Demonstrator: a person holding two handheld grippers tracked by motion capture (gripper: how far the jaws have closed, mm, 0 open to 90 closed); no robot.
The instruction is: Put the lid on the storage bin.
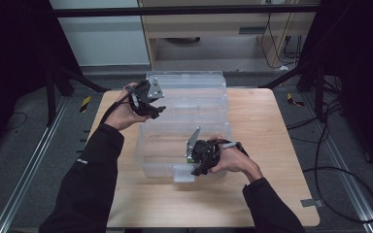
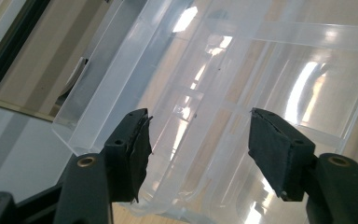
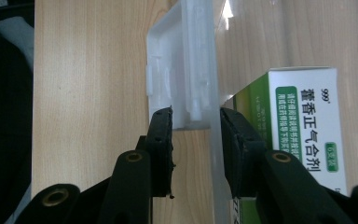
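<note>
My right gripper (image 1: 200, 170) straddles the box's (image 1: 187, 145) front wall at its latch (image 3: 177, 88), jaws apparently pressing it, with a medicine carton (image 3: 303, 126) inside. Beyond, my left gripper (image 1: 159, 109), jaws apart and empty, nears the raised lid (image 2: 242, 70). Judged step: closing; next, grasp the lid.

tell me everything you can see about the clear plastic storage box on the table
The clear plastic storage box is a see-through rectangular bin with ribbed, glossy walls, standing open on the light wooden table, its lid tilted back at the far side. A whitish latch tab sits on its near wall. The right gripper straddles that wall at the latch, jaws close against it. The left gripper, jaws open, is at the far left rim. A green and white medicine carton shows through the near wall.
</note>
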